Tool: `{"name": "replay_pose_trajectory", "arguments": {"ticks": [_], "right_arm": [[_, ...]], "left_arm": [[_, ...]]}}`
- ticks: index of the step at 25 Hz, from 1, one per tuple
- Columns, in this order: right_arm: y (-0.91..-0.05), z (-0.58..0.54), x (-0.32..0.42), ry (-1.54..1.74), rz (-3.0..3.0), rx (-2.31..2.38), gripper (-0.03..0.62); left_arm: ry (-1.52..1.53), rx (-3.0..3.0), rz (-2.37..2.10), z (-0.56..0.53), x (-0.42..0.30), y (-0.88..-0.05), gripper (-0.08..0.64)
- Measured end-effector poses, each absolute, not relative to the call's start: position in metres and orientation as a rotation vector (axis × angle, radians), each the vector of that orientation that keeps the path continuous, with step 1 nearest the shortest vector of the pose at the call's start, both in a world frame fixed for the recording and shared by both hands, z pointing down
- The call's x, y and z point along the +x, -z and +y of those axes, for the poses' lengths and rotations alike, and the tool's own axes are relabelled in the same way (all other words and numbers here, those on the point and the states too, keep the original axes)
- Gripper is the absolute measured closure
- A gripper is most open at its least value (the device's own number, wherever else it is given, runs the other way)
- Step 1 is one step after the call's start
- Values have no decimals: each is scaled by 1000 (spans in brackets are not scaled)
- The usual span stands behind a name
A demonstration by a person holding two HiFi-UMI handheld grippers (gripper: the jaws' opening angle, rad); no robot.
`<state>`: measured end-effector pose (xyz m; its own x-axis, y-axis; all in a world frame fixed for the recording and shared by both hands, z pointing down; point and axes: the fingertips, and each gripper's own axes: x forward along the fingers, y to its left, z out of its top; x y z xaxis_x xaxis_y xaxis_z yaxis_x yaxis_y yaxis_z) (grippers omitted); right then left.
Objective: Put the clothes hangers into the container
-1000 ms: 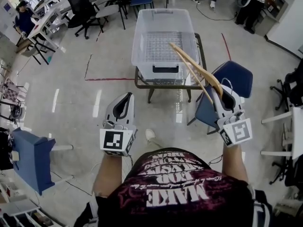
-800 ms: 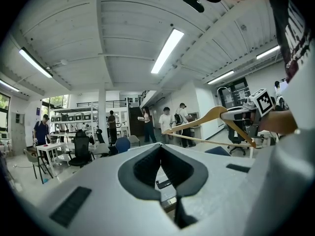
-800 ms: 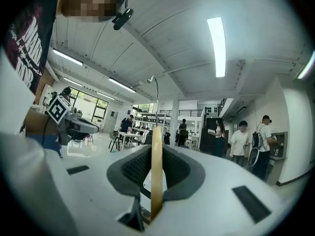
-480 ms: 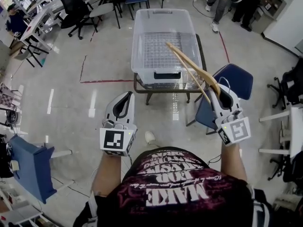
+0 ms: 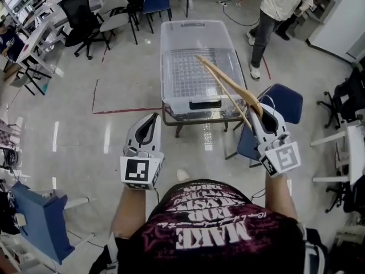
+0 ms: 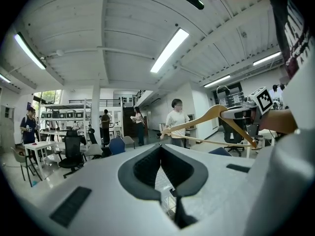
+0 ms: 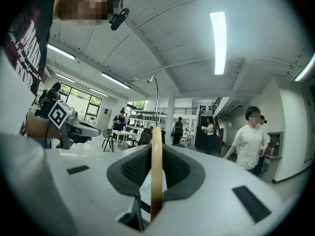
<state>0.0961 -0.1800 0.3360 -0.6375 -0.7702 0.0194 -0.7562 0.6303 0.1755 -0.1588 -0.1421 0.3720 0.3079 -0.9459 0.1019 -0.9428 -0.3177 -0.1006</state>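
**A:** Where's the hanger point(image 5: 227, 77) right now?

**B:** It's in the right claw point(image 5: 264, 112). The wooden bar stands on edge between the two pads, which are clamped narrow against it. Past the wood, a thin metal hook sticks upward.

**A:** So it isn't in the container point(image 5: 163, 61)?

**B:** No. The hanger is up in the air, reaching away from the claw. From the head view its far end lies across the right half of the clear plastic container. The left gripper view shows it held well up, touching nothing but the claw.

**A:** And the left claw point(image 5: 151, 119)?

**B:** Its pads are pressed together with nothing between them. It sits over bare floor point(image 5: 85, 130), well apart from the right claw and nearer the person than the container is.

**A:** What's the container sitting on?

**B:** A small metal-framed surface point(image 5: 197, 120), straight ahead of both claws. It stands lengthwise, with its handle end facing the person.

**A:** Anything close by?

**B:** A blue chair point(image 5: 285, 99) stands just right of the surface, under the right claw in the head view. A person in a light shirt point(image 5: 279, 4) is on the floor beyond the container's far right corner.
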Motion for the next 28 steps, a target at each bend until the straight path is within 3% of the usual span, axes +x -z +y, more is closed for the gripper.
{"name": "replay_pose_trajectory", "arguments": {"ticks": [9, 20, 28], "right_arm": [[-325, -189, 60, 257, -2718, 1342, 531], [-325, -193, 74, 231, -2677, 1388, 531], [-330, -227, 58, 203, -2724, 1344, 531]], "left_arm": [[188, -2569, 1769, -170, -196, -377, 554], [156, -2666, 1638, -178, -170, -382, 554], [216, -2620, 1754, -195, -194, -390, 554]]}}
